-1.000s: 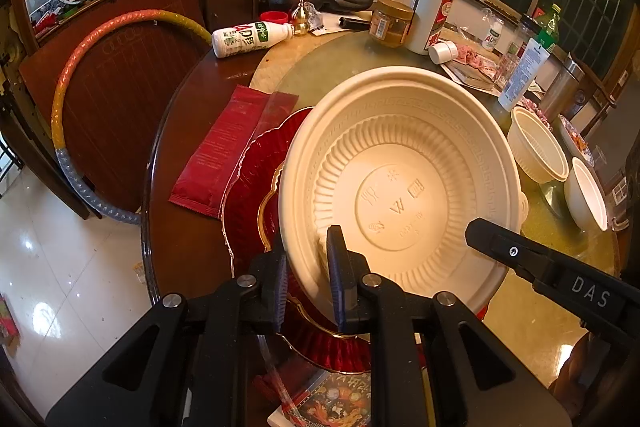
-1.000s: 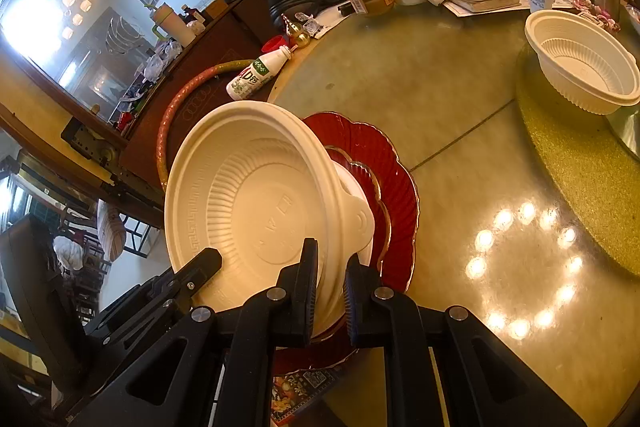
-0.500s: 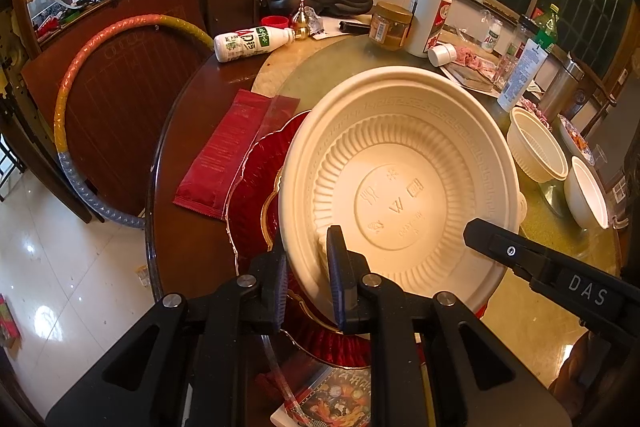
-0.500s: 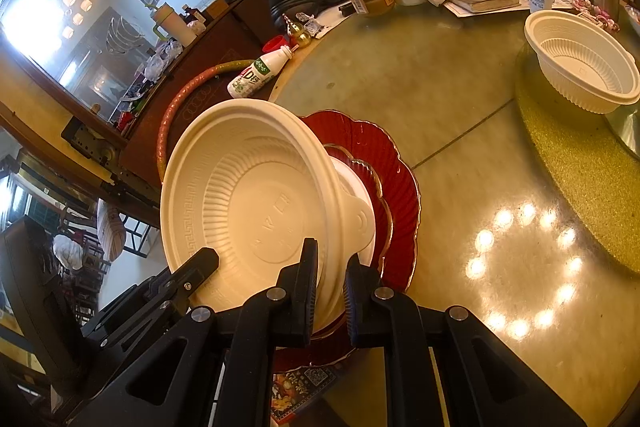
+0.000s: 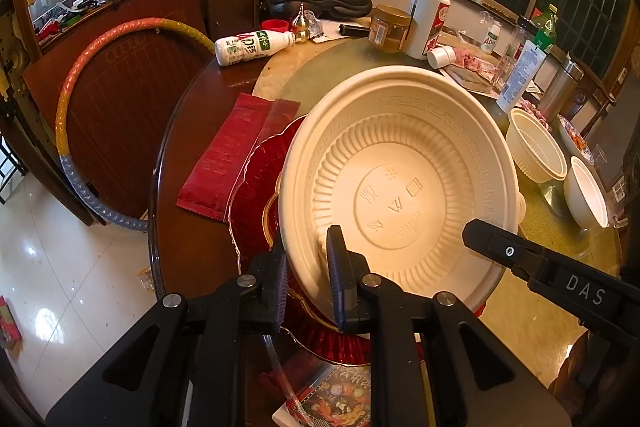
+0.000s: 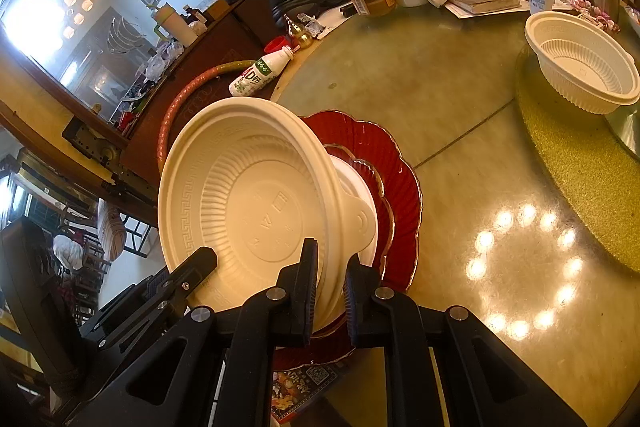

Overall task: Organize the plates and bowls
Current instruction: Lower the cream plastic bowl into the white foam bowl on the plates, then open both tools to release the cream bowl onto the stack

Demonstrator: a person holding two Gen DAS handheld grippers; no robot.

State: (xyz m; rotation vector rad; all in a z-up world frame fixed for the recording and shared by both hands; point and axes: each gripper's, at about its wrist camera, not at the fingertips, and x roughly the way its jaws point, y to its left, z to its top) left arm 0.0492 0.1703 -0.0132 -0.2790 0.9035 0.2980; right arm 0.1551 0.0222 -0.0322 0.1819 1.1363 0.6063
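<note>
A cluttered dining room, and I'm over a round table (image 5: 192, 227) with a greenish glass top, a hula hoop (image 5: 80, 75) leaning beyond its edge. Ahead of my left fingers (image 5: 306, 259) a milk bottle (image 5: 252, 45) lies on its side, "AD" printed on it. The other tool crossing in beside them reads "DAS". Stamped in the floor of the cream bowl (image 5: 400, 187) I can make out a "W" among small symbols; a Greek-key band runs round below its rim and fine ribs fan down the wall.

The bowl is tipped on edge, just above a red scalloped plate (image 5: 256, 179) with gold trim on the table. My left fingers are clenched on its near rim, one inside and one outside. My right fingers (image 6: 330, 279) pinch the rim the same way at the bowl's other side, by its small tab handle. Well ahead of the right fingers and off to the right, another ribbed bowl (image 6: 584, 63) sits on a gold mat (image 6: 580, 163).
</note>
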